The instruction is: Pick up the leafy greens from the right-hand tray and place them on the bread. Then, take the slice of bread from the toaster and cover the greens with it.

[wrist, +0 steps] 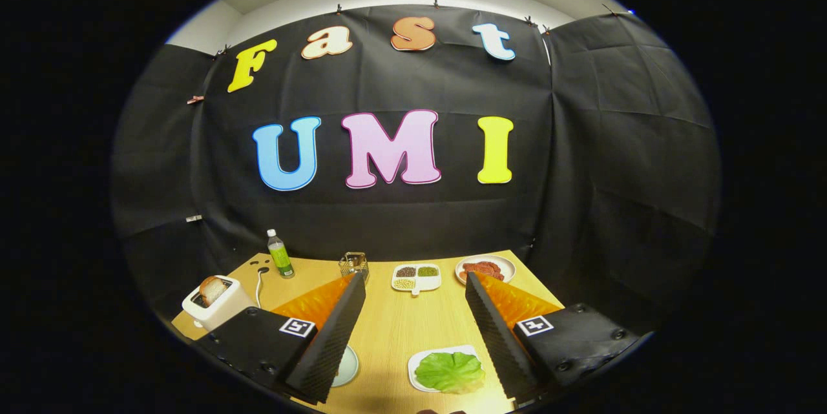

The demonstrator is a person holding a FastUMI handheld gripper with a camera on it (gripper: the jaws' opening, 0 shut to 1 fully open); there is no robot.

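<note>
The gripper (410,330) is wide open, holding nothing. The greens (450,371) lie between its fingers. The toaster (215,301) with bread (212,287) stands beside the left finger.

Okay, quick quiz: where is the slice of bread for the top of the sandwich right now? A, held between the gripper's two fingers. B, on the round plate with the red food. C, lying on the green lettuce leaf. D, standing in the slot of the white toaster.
D: the browned bread slice stands in the white toaster, while the open gripper holds nothing.
</note>
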